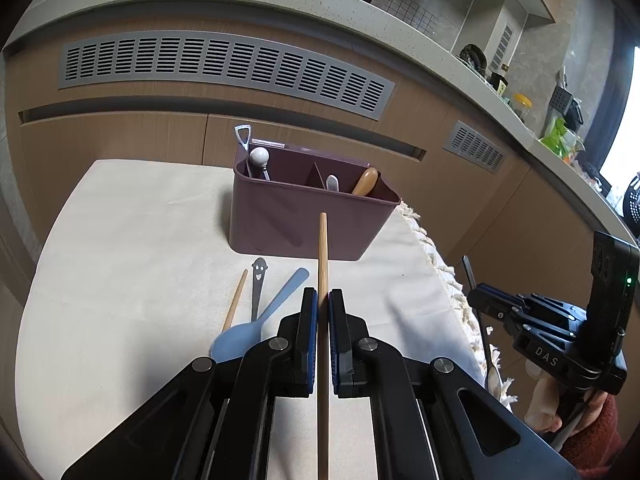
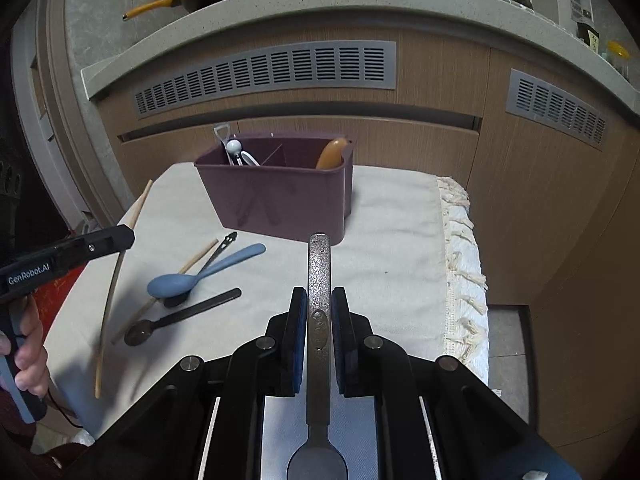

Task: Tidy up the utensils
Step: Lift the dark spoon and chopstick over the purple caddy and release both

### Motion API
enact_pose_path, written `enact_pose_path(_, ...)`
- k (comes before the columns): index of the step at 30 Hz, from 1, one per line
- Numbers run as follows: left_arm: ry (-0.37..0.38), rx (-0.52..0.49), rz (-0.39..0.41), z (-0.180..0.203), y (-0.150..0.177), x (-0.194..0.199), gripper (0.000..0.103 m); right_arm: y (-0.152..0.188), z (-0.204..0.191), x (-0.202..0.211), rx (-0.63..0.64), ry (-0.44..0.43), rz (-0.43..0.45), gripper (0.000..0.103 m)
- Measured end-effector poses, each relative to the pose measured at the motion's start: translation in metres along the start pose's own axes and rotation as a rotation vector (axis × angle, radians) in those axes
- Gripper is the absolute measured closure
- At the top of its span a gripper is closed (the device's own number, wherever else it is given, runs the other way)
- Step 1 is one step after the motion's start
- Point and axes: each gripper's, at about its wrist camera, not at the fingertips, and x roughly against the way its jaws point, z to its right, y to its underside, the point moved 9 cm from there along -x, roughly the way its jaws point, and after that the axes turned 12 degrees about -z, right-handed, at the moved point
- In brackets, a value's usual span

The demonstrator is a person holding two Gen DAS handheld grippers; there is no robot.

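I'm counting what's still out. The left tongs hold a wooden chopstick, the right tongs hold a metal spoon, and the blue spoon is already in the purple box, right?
Not quite. The blue spoon still lies on the cloth in front of the purple box, as the right wrist view shows. The left tongs do hold the wooden chopstick, and the right tongs the metal spoon.

Soft daylight comes from a bright, blown-out window [image 1: 624,152] at the right. Shadows are faint. Fisheye bending curves the counter [image 2: 280,4], with dark corners.

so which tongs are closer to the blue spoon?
Left. The left tongs hover just beside the blue spoon; the right tongs sit farther off toward the fringed edge.
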Motion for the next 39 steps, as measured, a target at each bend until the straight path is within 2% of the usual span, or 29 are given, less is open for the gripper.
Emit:
enact_pose_path(3,0.005,0.000,0.010,0.001,-0.006,0.002,0.098,-0.003,-0.001,0.002,-0.001,0.002,0.016,0.092)
enact_pose_path(6,0.039,-0.020,0.075,0.007,-0.039,0.022,0.098,-0.018,0.000,0.008,-0.005,-0.009,0.055,0.092)
enact_pose_path(8,0.055,-0.062,0.187,0.019,-0.078,0.053,0.098,-0.045,-0.001,0.030,0.007,-0.017,0.134,0.092)
enact_pose_path(12,0.080,-0.112,0.420,0.036,-0.148,0.104,0.098,-0.124,-0.002,0.107,0.003,-0.049,0.394,0.092)
enact_pose_path(16,0.090,-0.098,0.535,0.034,-0.186,0.106,0.098,-0.177,-0.003,0.142,-0.026,-0.098,0.567,0.092)
enact_pose_path(18,0.047,-0.091,0.596,0.030,-0.196,0.097,0.098,-0.193,-0.002,0.139,-0.041,-0.077,0.627,0.092)
enact_pose_path(21,0.018,-0.085,0.632,0.020,-0.201,0.078,0.098,-0.206,-0.002,0.114,-0.055,-0.050,0.634,0.092)
enact_pose_path(25,0.042,-0.046,0.596,0.003,-0.209,0.039,0.098,-0.219,-0.006,0.060,-0.056,-0.055,0.582,0.092)
enact_pose_path(29,0.018,-0.026,0.598,-0.010,-0.218,0.010,0.098,-0.221,-0.003,0.019,-0.061,-0.079,0.574,0.092)
enact_pose_path(34,0.031,-0.015,0.580,-0.018,-0.223,-0.019,0.098,-0.225,0.004,-0.012,-0.080,-0.106,0.540,0.092)
enact_pose_path(39,0.030,-0.009,0.585,-0.022,-0.225,-0.036,0.098,-0.228,0.006,-0.033,-0.080,-0.083,0.525,0.092)
